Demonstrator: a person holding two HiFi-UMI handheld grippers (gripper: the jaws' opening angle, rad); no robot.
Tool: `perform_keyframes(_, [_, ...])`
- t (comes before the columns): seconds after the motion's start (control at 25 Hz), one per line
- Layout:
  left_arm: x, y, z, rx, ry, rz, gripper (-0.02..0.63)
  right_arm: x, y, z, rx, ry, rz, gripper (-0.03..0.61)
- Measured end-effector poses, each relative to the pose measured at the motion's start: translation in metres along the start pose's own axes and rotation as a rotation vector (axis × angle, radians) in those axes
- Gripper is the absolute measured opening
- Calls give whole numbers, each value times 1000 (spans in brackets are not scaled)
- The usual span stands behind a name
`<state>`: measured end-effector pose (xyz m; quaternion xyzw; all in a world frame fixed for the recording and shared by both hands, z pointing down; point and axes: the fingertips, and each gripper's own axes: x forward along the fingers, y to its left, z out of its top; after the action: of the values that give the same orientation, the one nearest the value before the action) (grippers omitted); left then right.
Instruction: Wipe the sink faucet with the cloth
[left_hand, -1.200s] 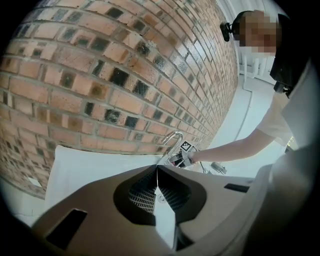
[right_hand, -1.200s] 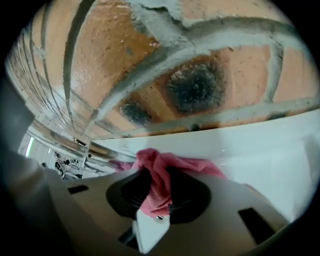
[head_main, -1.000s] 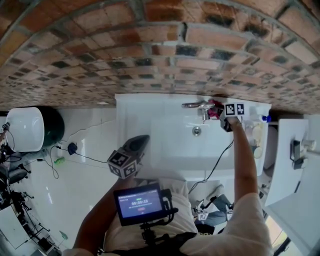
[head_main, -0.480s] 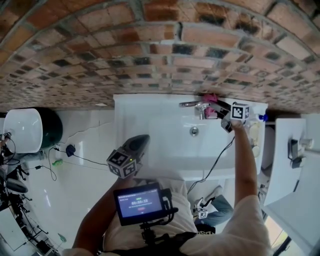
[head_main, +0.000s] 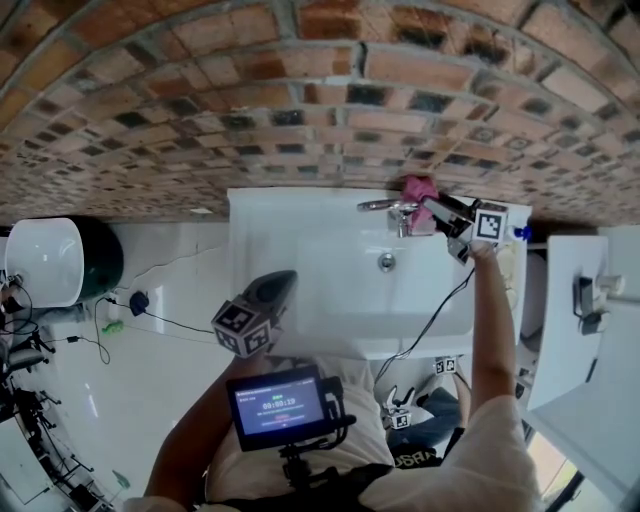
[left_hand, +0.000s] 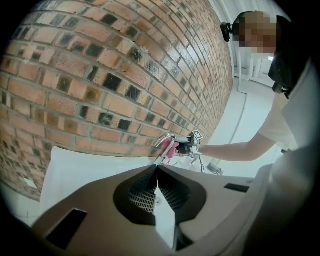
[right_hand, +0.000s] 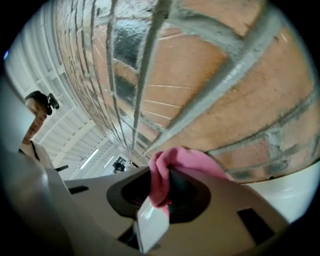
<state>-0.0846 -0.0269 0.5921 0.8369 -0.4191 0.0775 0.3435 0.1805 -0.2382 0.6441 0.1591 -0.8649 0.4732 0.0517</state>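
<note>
The brick wall (head_main: 300, 100) stands behind the white sink (head_main: 270, 215). My left hand-held gripper (left_hand: 157, 171) hangs at the sink's front left edge, jaws together on nothing. At the back rim, beside the chrome faucet (head_main: 385, 207), my right hand-held gripper (head_main: 430, 208) pinches the pink cloth (head_main: 418, 188).

A brick wall (head_main: 300, 100) is seen along the top. A round white container (head_main: 45, 260) is set on the white floor (head_main: 150, 380).
</note>
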Motion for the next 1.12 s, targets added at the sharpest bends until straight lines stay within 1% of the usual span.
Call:
perform_keyframes(0.52, [-10,-2,0,22,4,-32,3,41,101,10,-322,170,-83,98])
perform_keyframes(0.64, [-13,-1,2,28,6,-35,3,52,121,10,-400,217,-115,98])
perform_keyframes(0.8, [-19,2,2,22,3,-36,3,74,133,1,-507,311,-215,98])
perform_keyframes(0.96, [-23,5,4,22,-4,-41,3,92,135,-9,-570,393,-336,98])
perform_keyframes(1.04, [-25,6,5,24,-5,-41,3,102,140,-15,-592,437,-378,98])
perform_keyframes(1.12, [-27,7,6,21,-6,-41,3,114,145,-28,-610,503,-408,98])
